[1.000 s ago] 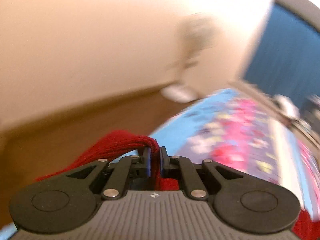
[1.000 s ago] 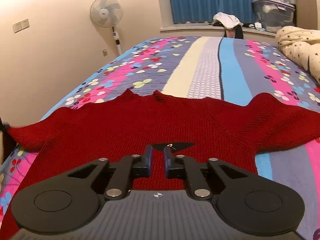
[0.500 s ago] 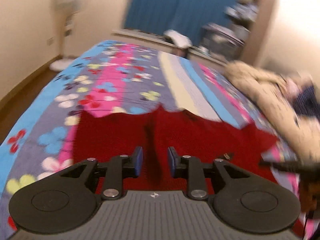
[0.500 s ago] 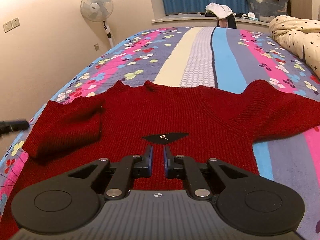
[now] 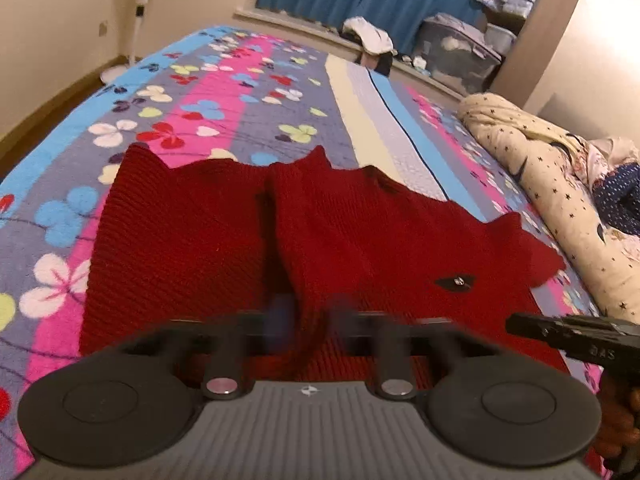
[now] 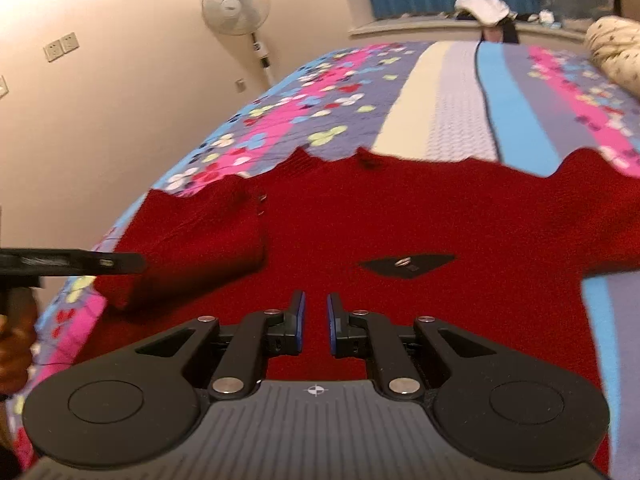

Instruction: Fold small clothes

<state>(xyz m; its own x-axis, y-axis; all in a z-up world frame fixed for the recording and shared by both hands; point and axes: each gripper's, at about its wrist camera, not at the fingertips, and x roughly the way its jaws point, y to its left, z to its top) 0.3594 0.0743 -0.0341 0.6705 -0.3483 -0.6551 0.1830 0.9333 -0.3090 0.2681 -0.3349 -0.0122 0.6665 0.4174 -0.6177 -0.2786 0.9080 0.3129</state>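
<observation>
A red knit sweater [image 5: 380,240] [image 6: 440,220] lies flat on the flowered bedspread [image 5: 200,92], with a small black label [image 5: 456,281] [image 6: 406,264] on its body. Its left sleeve [image 5: 180,240] [image 6: 192,248] lies folded inward over the body. My left gripper [image 5: 310,312] hovers over the lower left part of the sweater; its blurred jaws are closing with a gap and nothing between them. It also shows at the left edge of the right wrist view as a dark bar, the left gripper [image 6: 136,262]. My right gripper [image 6: 316,320] is shut and empty above the hem, its tip [image 5: 516,326] just below the label.
A cream star-patterned duvet [image 5: 540,168] lies bunched along the bed's right side. A standing fan [image 6: 236,4] is by the left wall. Blue curtains, a ledge with clothes and a storage box [image 5: 456,52] are at the far end. A person's hand [image 6: 12,332] holds the left gripper.
The left gripper let go of the sleeve, which now lies folded over the sweater's body, and swung round from the wall to face the bed. The right gripper came slightly lower and closer.
</observation>
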